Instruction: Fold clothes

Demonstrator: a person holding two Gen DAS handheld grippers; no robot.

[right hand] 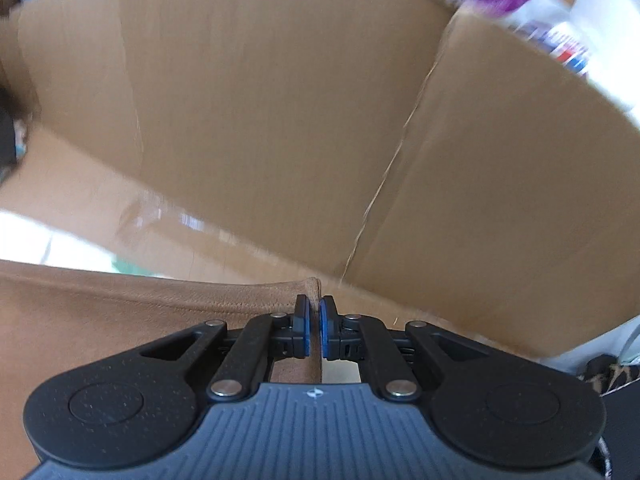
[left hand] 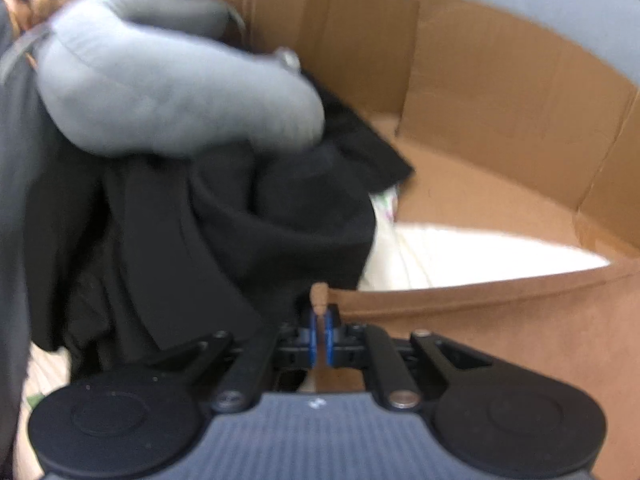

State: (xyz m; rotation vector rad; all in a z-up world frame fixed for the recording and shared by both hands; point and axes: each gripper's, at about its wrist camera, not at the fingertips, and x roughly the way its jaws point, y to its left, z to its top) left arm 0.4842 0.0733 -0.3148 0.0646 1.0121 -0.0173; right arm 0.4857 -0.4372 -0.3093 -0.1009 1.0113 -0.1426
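A tan-brown garment (left hand: 480, 340) stretches across the bottom right of the left wrist view, its hem running toward my left gripper (left hand: 320, 320). The blue pads (left hand: 313, 336) are shut on a corner of it, and a small tip of cloth pokes up above them. In the right wrist view the same tan garment (right hand: 120, 312) spreads out to the left, with its stitched edge leading into my right gripper (right hand: 315, 312). That gripper is shut on the other corner, the cloth pinched between narrow-set blue pads (right hand: 306, 332).
A large cardboard box (left hand: 500, 100) stands open ahead; its walls (right hand: 280, 100) fill the right wrist view. A heap of black clothes (left hand: 200, 240) with a grey garment (left hand: 160, 92) on top lies to the left. White bedding (left hand: 460, 256) shows beyond the tan hem.
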